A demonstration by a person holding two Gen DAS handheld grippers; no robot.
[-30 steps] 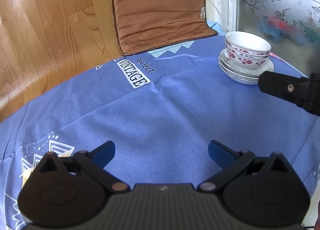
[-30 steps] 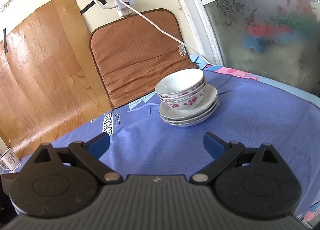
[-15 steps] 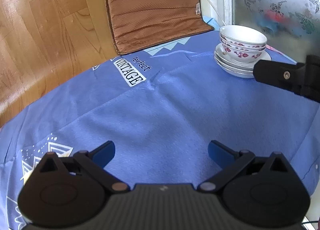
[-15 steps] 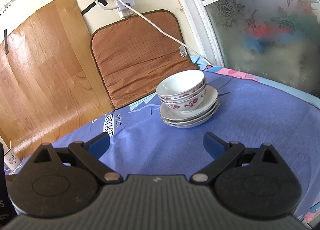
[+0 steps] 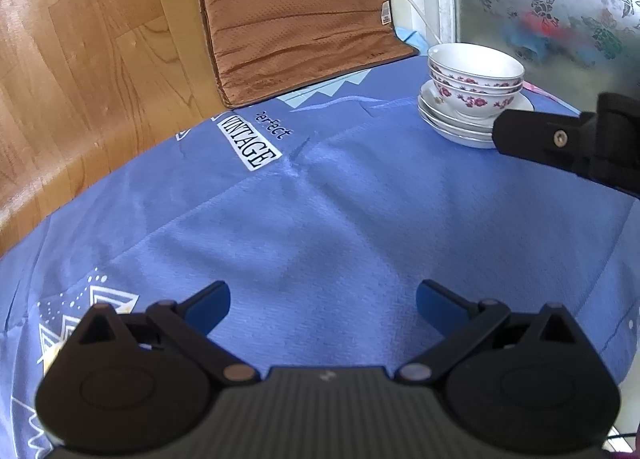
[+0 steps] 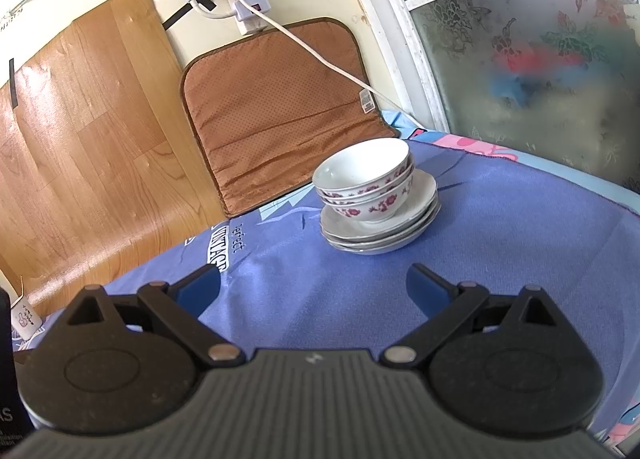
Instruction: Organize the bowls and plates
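Note:
White bowls with red flowers (image 6: 366,179) are nested on a stack of white plates (image 6: 380,225) on the blue tablecloth (image 6: 500,243). The same bowls (image 5: 474,77) and plates (image 5: 452,125) stand at the far right in the left wrist view. My right gripper (image 6: 314,289) is open and empty, a little short of the stack. My left gripper (image 5: 323,305) is open and empty over bare cloth, well left of the stack. The right gripper's black body (image 5: 568,139) shows at the right edge of the left wrist view.
A brown cushion (image 6: 280,111) leans on the wall behind the table. A white power strip and cable (image 6: 246,5) hang above it. A frosted glass window (image 6: 540,51) is at the right. A wood-pattern panel (image 6: 80,131) is at the left. A small white cup (image 6: 24,317) sits far left.
Both grippers have drifted slightly; the stack has shifted a little in each view. Both stay open and empty.

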